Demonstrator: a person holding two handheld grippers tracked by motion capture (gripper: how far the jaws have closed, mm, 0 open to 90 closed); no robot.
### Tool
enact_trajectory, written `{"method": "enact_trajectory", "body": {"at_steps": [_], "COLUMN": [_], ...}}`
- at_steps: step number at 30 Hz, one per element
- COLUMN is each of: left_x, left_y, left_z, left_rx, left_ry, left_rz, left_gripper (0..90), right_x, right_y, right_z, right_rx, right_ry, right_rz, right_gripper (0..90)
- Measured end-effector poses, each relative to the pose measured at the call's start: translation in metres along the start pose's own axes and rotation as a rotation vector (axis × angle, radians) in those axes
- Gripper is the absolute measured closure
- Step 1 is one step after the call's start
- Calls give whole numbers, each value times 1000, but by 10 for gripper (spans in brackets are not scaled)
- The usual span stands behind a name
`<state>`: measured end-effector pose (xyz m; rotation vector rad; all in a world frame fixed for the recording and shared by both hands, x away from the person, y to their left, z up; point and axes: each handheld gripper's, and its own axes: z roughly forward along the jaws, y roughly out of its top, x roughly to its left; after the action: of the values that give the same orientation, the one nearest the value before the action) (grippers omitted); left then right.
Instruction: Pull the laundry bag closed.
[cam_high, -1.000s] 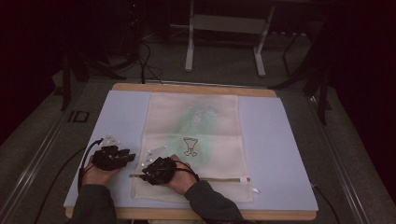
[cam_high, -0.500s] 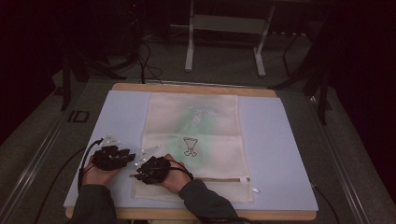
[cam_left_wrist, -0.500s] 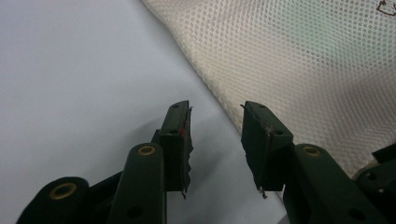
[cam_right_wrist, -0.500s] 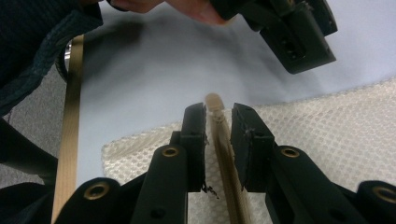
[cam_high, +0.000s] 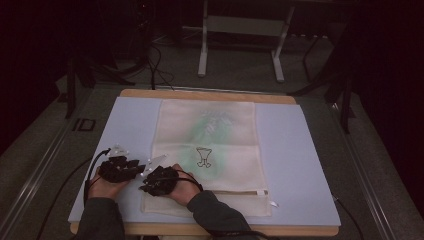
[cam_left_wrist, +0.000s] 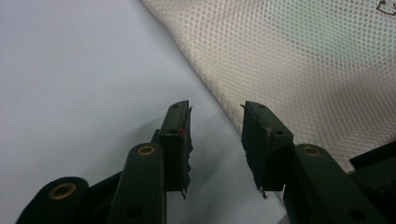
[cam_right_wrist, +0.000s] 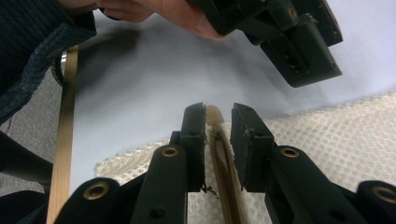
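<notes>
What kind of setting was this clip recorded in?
Probably a lab or recording workspace, not a home: a wooden table covered by a pale blue mat, cables trailing across a grey carpeted floor, and a metal stand frame behind in a dim room.

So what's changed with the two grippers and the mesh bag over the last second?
The right hand-held gripper has slid a little left along the near edge of the mesh bag, toward its left corner. Its jaws now straddle the bag's zipper band there, with small gaps either side. The left hand-held gripper stayed put, open over the blue mat, and the bag lies flat as before.
</notes>
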<state>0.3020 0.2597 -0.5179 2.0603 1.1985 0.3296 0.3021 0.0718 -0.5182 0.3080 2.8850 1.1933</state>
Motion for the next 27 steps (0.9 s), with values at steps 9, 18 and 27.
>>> {"method": "enact_trajectory", "body": {"at_steps": [9, 18, 27], "left_x": [0, 2, 3], "left_y": [0, 0, 0], "left_z": [-1, -3, -4], "left_rx": [-1, -8, -15], "left_ry": [-1, 2, 4], "left_rz": [-2, -9, -16], "left_gripper": [618, 618, 618], "right_x": [0, 1, 1], "right_y": [3, 6, 8], "right_z": [9, 19, 27], "right_rx": [4, 16, 35], "right_ry": [4, 8, -10], "right_rz": [-3, 0, -4], "right_gripper": [754, 755, 760]}}
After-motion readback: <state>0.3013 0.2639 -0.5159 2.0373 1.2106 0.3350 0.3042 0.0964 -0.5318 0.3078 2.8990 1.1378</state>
